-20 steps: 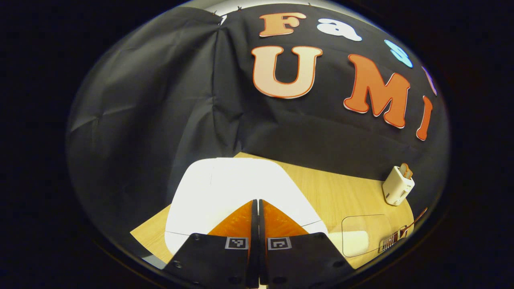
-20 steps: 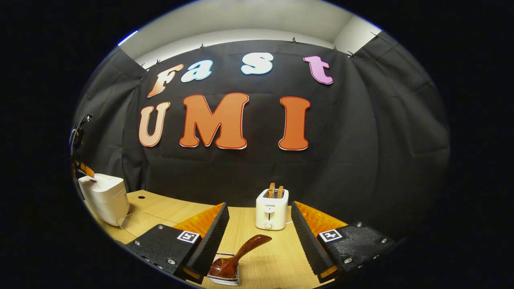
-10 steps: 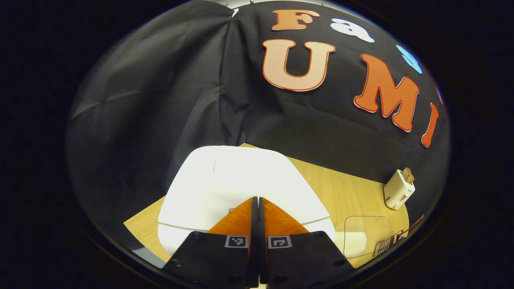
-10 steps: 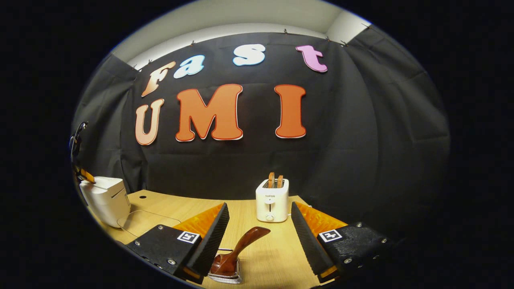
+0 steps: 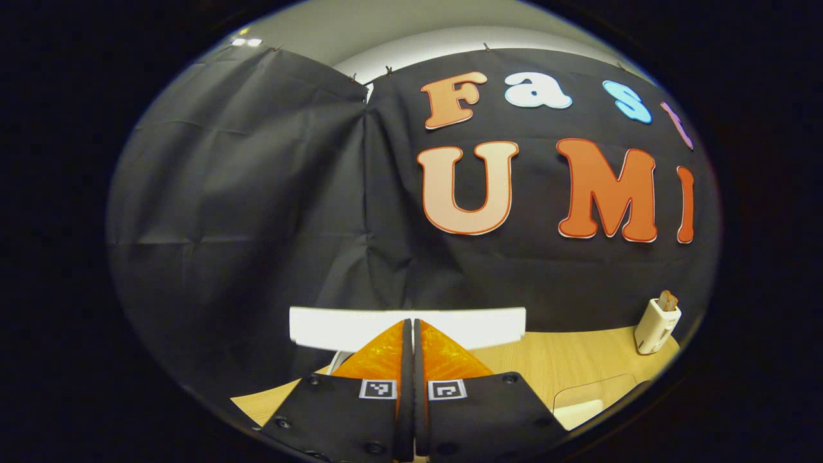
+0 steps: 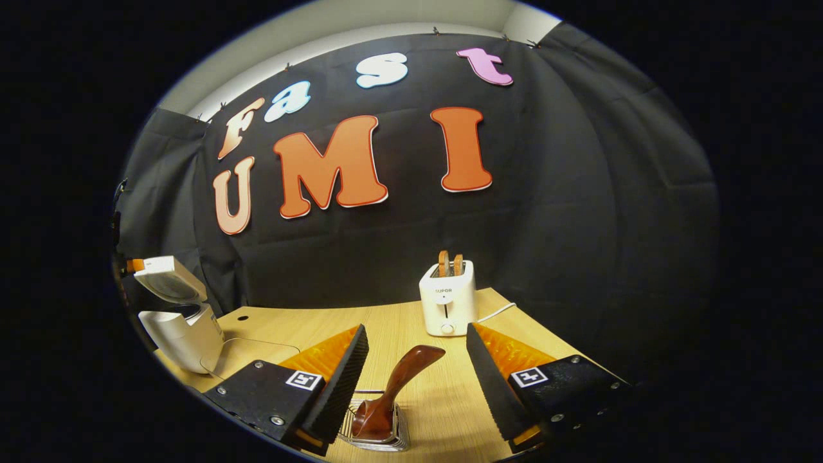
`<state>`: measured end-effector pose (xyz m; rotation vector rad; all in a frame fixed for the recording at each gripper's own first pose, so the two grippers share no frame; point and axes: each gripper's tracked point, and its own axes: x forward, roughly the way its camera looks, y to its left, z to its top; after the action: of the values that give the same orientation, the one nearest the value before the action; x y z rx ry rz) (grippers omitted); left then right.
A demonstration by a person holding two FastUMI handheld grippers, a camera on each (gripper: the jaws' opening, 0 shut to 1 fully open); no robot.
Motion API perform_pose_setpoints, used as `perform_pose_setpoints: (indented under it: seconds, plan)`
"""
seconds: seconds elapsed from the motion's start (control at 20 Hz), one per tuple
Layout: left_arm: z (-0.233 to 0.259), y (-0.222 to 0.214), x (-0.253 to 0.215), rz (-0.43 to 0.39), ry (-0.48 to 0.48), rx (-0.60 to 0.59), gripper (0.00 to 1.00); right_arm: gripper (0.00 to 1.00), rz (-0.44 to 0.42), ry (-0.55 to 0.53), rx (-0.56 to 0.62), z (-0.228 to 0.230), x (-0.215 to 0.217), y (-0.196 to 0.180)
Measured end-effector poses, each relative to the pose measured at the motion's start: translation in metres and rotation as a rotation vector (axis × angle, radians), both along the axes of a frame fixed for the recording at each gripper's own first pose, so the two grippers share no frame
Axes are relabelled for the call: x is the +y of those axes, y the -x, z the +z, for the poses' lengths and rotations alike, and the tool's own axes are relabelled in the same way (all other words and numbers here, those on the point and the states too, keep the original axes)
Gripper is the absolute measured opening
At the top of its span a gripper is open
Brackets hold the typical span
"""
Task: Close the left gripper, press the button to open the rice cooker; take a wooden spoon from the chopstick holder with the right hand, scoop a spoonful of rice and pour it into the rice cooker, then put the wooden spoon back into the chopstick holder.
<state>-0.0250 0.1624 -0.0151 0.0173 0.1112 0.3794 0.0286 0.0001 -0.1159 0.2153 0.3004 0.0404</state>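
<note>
Right gripper view shows your right claw (image 6: 416, 379) spread wide, empty, above the wooden spoon (image 6: 392, 395) in its chopstick holder (image 6: 379, 438); your left claw (image 5: 409, 360) is clenched, empty, before the raised rice cooker (image 5: 501, 326) lid.

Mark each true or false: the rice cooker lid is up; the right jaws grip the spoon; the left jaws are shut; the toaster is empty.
1. The rice cooker lid is up. True.
2. The right gripper grips the wooden spoon. False: its jaws are open, the spoon stands untouched in the holder.
3. The left gripper has shut jaws. True.
4. The toaster is empty. False: brown slices stick out.
</note>
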Motion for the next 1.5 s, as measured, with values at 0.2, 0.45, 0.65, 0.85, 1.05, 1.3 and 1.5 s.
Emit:
perform_pose_setpoints:
  seconds: [0.2, 0.45, 0.65, 0.85, 1.05, 1.3, 1.5]
  plan:
    - [-0.004, 0.003, -0.006, -0.015, -0.010, -0.002, 0.03, 0.90, -0.015, -0.045, 0.060, -0.025, -0.001, -0.010]
    - [-0.020, 0.005, -0.005, -0.018, 0.012, 0.022, 0.04, 0.78, -0.014, -0.214, 0.127, -0.045, 0.007, -0.011]
    - [-0.027, 0.005, -0.014, -0.048, 0.013, 0.035, 0.05, 0.48, -0.014, -0.289, 0.125, -0.042, 0.015, -0.016]
    - [-0.031, 0.006, -0.017, -0.061, -0.008, 0.044, 0.14, 0.37, -0.021, -0.348, 0.126, -0.040, 0.018, -0.010]
    - [-0.028, 0.008, -0.023, -0.083, -0.014, 0.034, 0.19, 0.27, 0.001, -0.376, 0.103, -0.029, 0.029, 0.000]
    - [-0.031, 0.005, -0.032, -0.113, -0.041, 0.037, 0.29, 0.25, 0.018, -0.325, 0.055, -0.017, 0.033, 0.021]
    - [-0.039, 0.002, -0.048, -0.148, -0.043, 0.049, 0.31, 0.25, 0.036, -0.326, 0.041, -0.015, 0.031, 0.033]
